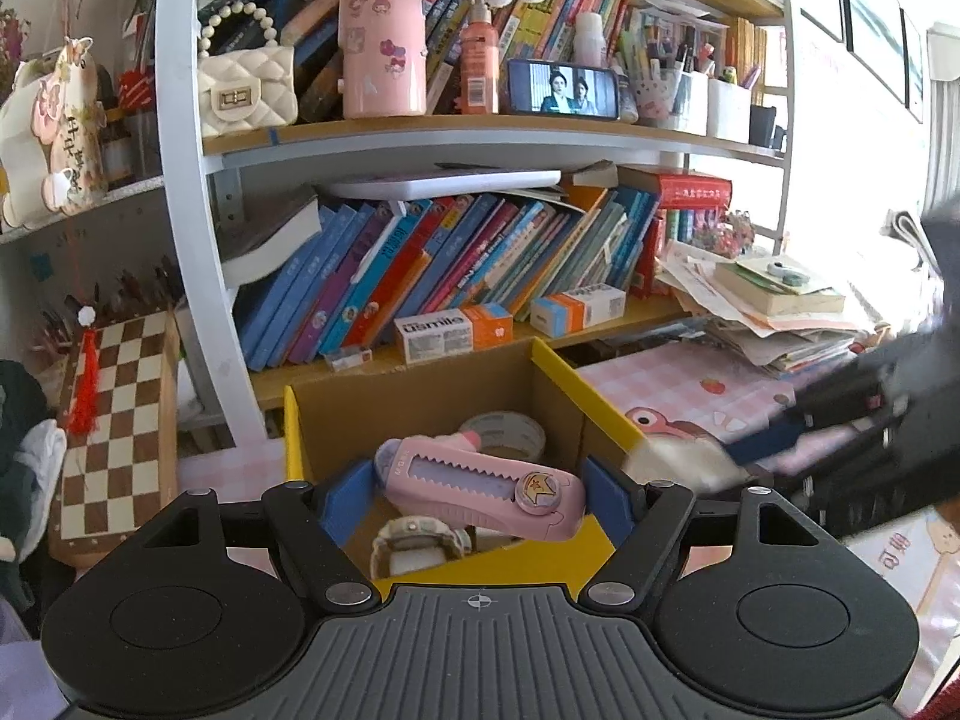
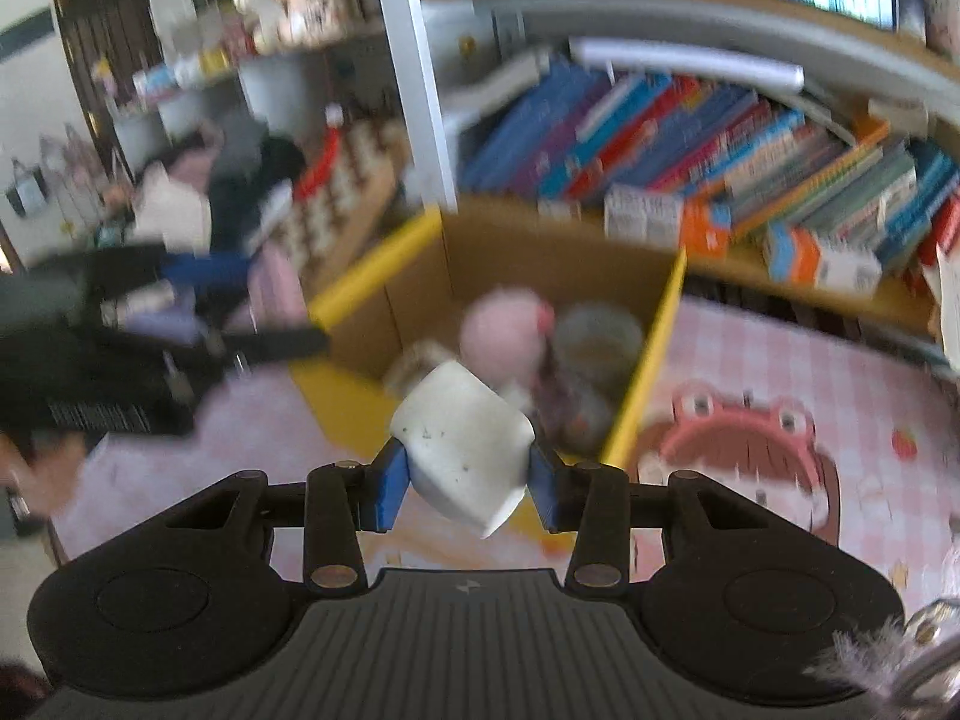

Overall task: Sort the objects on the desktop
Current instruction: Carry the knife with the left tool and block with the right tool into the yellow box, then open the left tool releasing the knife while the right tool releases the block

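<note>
My left gripper [image 1: 477, 501] is shut on a pink utility knife [image 1: 480, 483], which lies crosswise between the blue pads just above the near edge of a cardboard box with yellow flaps [image 1: 564, 369]. Inside the box lie a roll of tape [image 1: 510, 432], a pale watch-like thing [image 1: 414, 540] and a pink capped item. My right gripper [image 2: 465, 486] is shut on a white, eraser-like block [image 2: 462, 450] in front of the box [image 2: 372, 282]. The white block [image 1: 678, 462] also shows blurred at the box's right flap in the left wrist view. The right wrist view is blurred by motion.
A pink checked tablecloth with a frog picture [image 2: 738, 438] covers the desk. Behind the box, a shelf holds leaning books [image 1: 456, 264] and small cartons [image 1: 450, 330]. A chessboard [image 1: 120, 420] leans at the left. A pile of papers and books [image 1: 774, 306] lies at the right.
</note>
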